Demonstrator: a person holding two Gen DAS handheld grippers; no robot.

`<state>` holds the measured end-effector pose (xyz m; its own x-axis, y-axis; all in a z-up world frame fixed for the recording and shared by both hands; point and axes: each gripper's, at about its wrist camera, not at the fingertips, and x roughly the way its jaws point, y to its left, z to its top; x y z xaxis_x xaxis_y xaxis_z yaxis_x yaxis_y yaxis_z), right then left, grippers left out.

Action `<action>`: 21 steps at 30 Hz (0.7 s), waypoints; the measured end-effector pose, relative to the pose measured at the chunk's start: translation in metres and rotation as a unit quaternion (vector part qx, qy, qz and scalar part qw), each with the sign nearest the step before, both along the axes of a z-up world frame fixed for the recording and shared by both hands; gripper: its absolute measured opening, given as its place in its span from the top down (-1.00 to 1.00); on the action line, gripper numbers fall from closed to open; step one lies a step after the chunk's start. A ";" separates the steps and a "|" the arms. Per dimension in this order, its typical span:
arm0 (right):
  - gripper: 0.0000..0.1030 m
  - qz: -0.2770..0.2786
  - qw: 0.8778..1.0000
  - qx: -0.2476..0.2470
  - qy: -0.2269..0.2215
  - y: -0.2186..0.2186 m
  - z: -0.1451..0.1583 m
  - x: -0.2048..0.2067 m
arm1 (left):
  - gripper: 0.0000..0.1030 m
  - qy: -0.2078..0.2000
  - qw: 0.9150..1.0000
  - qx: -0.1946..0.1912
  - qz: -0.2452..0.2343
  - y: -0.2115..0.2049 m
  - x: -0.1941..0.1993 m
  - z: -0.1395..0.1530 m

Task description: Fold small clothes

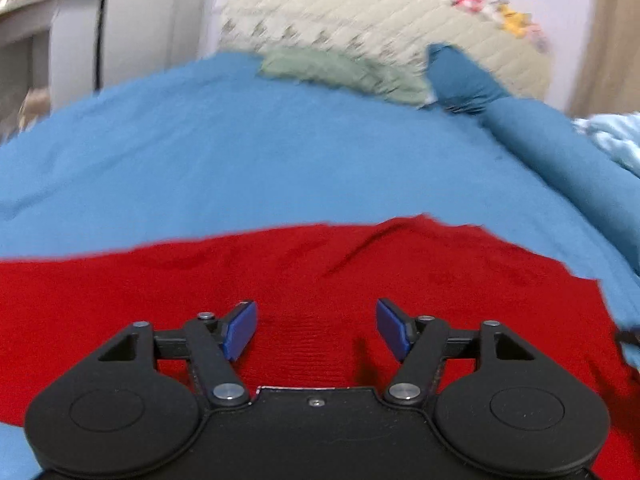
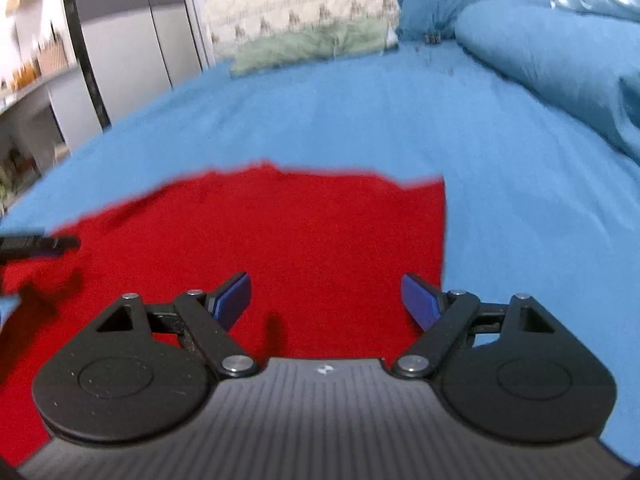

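Observation:
A red knit garment (image 1: 304,280) lies flat on the blue bed sheet (image 1: 224,144). My left gripper (image 1: 316,328) is open and empty, its blue pads just above the red cloth. In the right wrist view the same red garment (image 2: 288,236) ends in a straight right edge. My right gripper (image 2: 326,300) is open and empty over that right part, its right pad near the garment's edge. The tip of the left gripper (image 2: 36,246) shows at the far left of the right wrist view. Both views are motion blurred.
A green cloth (image 1: 340,72) and a cream quilted pillow (image 1: 360,20) lie at the head of the bed. A rolled dark blue duvet (image 1: 568,152) runs along the right side. White furniture (image 1: 48,28) stands to the left. Blue sheet (image 2: 520,208) lies right of the garment.

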<state>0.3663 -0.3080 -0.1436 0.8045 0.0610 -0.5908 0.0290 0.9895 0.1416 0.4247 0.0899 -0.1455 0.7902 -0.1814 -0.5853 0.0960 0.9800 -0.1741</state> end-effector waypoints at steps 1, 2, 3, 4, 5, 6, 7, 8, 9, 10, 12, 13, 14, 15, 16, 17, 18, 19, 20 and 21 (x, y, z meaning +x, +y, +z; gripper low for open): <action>-0.96 -0.004 1.000 -0.004 -0.004 0.000 0.002 0.010 | -0.70 -0.007 1.000 0.006 -0.012 -0.005 -0.007 0.003; -0.96 -0.008 1.000 -0.008 -0.002 -0.001 0.002 0.021 | -0.79 -0.012 1.000 0.011 -0.025 -0.010 -0.013 0.004; -0.96 -0.013 1.000 -0.011 -0.001 -0.003 0.000 0.032 | -0.82 -0.016 0.999 0.015 -0.031 -0.012 -0.016 0.003; -0.96 -0.019 1.000 -0.011 0.002 -0.006 -0.004 0.044 | -0.82 -0.016 0.999 0.019 -0.034 -0.015 -0.019 0.001; -0.96 -0.027 1.000 -0.008 0.005 -0.010 -0.007 0.053 | -0.82 -0.009 0.999 0.024 -0.034 -0.017 -0.020 -0.003; -0.96 -0.032 0.999 -0.002 0.006 -0.015 -0.011 0.061 | -0.82 -0.001 0.999 0.025 -0.033 -0.016 -0.019 -0.006; -0.96 -0.036 0.999 0.006 0.006 -0.020 -0.015 0.068 | -0.82 0.009 0.999 0.024 -0.030 -0.015 -0.017 -0.012; -0.96 -0.041 0.999 0.012 0.012 -0.026 -0.020 0.076 | -0.82 0.022 0.999 0.020 -0.027 -0.012 -0.015 -0.019; -0.96 -0.046 0.999 0.015 0.020 -0.030 -0.023 0.084 | -0.82 0.032 0.999 0.016 -0.025 -0.010 -0.011 -0.024; -0.95 -0.051 0.998 0.013 0.028 -0.035 -0.028 0.090 | -0.82 0.040 0.999 0.012 -0.025 -0.006 -0.010 -0.027; -0.94 -0.056 0.998 0.000 0.031 -0.039 -0.033 0.096 | -0.82 0.036 0.999 0.015 -0.034 -0.006 -0.013 -0.031; -0.94 -0.053 0.998 -0.003 0.030 -0.040 -0.033 0.098 | -0.82 0.035 0.999 0.020 -0.037 -0.006 -0.015 -0.032; -0.92 -0.051 0.998 -0.008 0.032 -0.038 -0.033 0.095 | -0.82 0.034 0.998 0.026 -0.039 -0.008 -0.016 -0.031; -0.91 -0.052 0.998 -0.010 0.031 -0.036 -0.030 0.094 | -0.82 0.033 0.998 0.030 -0.040 -0.009 -0.017 -0.029; -0.92 -0.057 0.998 -0.002 0.024 -0.035 -0.026 0.088 | -0.82 0.031 0.998 0.030 -0.040 -0.009 -0.021 -0.027; -0.92 -0.050 0.999 0.016 0.006 -0.033 -0.019 0.076 | -0.82 0.027 0.998 0.026 -0.041 -0.007 -0.025 -0.025; -0.93 -0.032 0.999 0.034 -0.015 -0.028 -0.011 0.061 | -0.82 0.023 0.999 0.023 -0.042 -0.007 -0.028 -0.023; -0.97 -0.020 0.999 0.038 -0.024 -0.023 -0.006 0.047 | -0.82 0.021 0.999 0.021 -0.042 -0.006 -0.032 -0.022; -0.97 -0.012 0.999 0.035 -0.021 -0.016 -0.003 0.036 | -0.82 0.021 0.999 0.022 -0.041 -0.006 -0.034 -0.022; -0.97 0.003 0.999 0.030 -0.012 -0.009 -0.003 0.022 | -0.82 0.023 0.999 0.023 -0.041 -0.007 -0.033 -0.022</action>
<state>0.3886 -0.3166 -0.1469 0.8174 0.1008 -0.5672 0.0194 0.9792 0.2020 0.3912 0.0829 -0.1676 0.7464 -0.2169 -0.6291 0.1691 0.9762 -0.1359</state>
